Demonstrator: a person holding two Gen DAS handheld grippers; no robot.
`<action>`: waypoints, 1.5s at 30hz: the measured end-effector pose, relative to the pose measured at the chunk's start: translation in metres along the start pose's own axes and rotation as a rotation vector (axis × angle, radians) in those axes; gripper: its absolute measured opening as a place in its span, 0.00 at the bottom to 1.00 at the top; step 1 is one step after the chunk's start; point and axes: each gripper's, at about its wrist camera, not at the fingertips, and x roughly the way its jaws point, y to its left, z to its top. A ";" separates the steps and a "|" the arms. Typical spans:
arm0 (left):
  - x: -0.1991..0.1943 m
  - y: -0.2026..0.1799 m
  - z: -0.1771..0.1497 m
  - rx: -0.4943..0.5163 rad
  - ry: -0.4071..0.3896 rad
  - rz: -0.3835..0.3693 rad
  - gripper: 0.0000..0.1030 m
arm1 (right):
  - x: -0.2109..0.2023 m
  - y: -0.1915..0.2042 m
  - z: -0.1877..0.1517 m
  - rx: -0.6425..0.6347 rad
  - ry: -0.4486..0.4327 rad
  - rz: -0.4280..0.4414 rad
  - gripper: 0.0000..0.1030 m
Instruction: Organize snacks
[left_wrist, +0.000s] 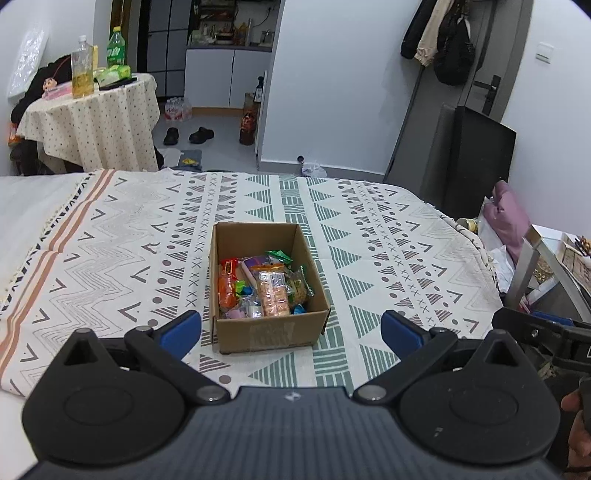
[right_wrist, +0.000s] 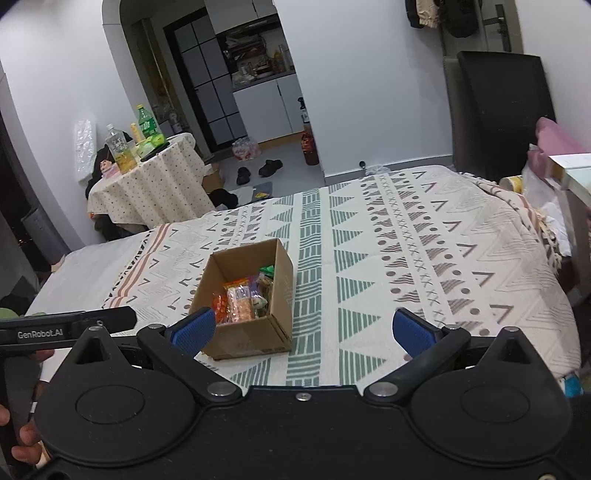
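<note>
Both my tongs hang wide open above the bed, holding nothing, with the snack box ahead of them.

My left tongs (left_wrist: 291, 332) have their blue pads spread far apart, and the cardboard box (left_wrist: 271, 336) sits between them in the left wrist view, resting on the patterned bedspread (left_wrist: 388, 240). My right tongs (right_wrist: 303, 332) are spread just as wide; in that view the box (right_wrist: 255, 338) lies toward the left pad (right_wrist: 195, 330), which overlaps its near corner, though I cannot tell whether they touch. Inside the open box lie the wrapped snacks (left_wrist: 258, 288), among them a clear packet of pinkish biscuits (left_wrist: 273, 295), an orange packet (left_wrist: 226, 291) at the left wall and a green wrapper (left_wrist: 279, 255) at the far end. A round side table (left_wrist: 92, 122) with bottles stands well beyond the bed.
</note>
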 end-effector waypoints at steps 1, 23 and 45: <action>-0.004 0.000 -0.003 0.007 -0.006 0.002 1.00 | -0.003 0.002 -0.003 -0.002 -0.004 -0.012 1.00; -0.087 0.000 -0.033 0.104 -0.141 -0.017 1.00 | -0.071 0.022 -0.035 -0.050 -0.109 -0.062 1.00; -0.067 0.005 -0.038 0.099 -0.091 0.011 1.00 | -0.061 0.020 -0.043 -0.054 -0.084 -0.054 1.00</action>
